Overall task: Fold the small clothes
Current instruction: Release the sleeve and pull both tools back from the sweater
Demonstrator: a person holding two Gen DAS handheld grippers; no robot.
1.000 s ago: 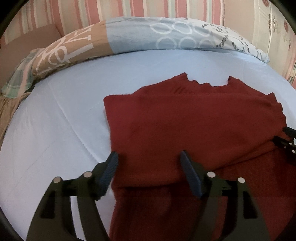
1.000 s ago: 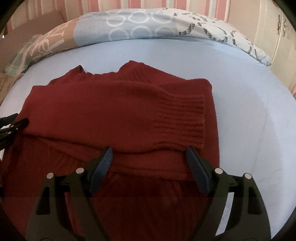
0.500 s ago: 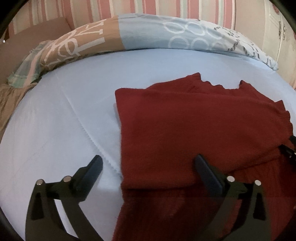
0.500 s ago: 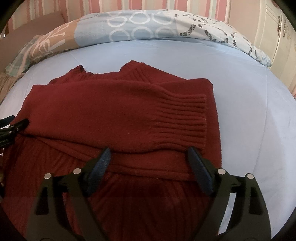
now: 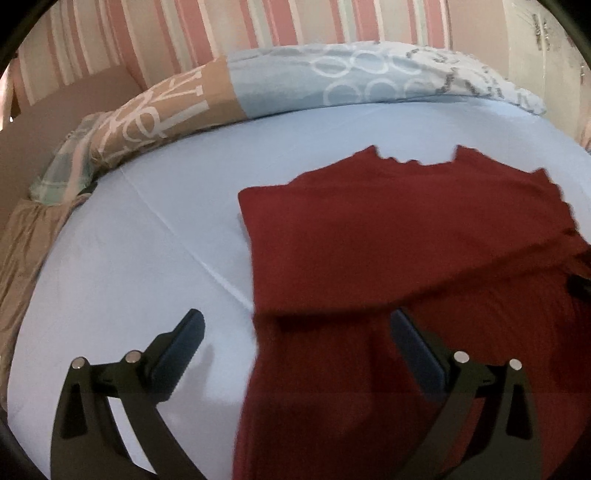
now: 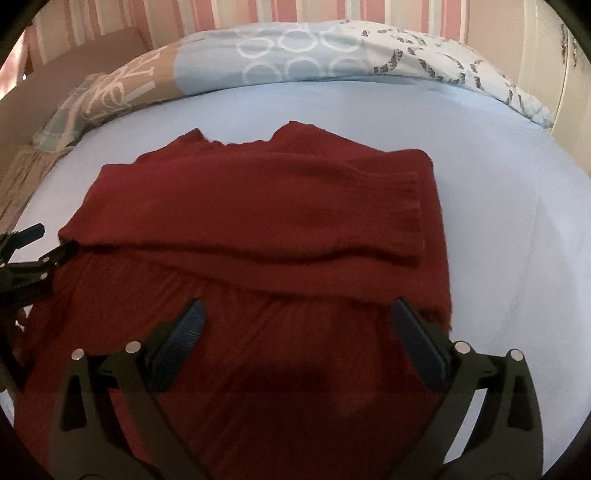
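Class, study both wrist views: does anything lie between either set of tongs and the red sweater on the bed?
Nothing visible does. The left tongs and right tongs both hover open directly over the red sweater, which lies alone on the blue sheet. The patterned duvet sits well behind it.

You were in a home bedroom: bed [image 6: 498, 229] with a pale blue sheet, patterned duvet [image 6: 295, 55] bunched at its far side, pink striped wallpaper [image 5: 184, 33] behind, cream cupboard [image 5: 535, 40] at right.
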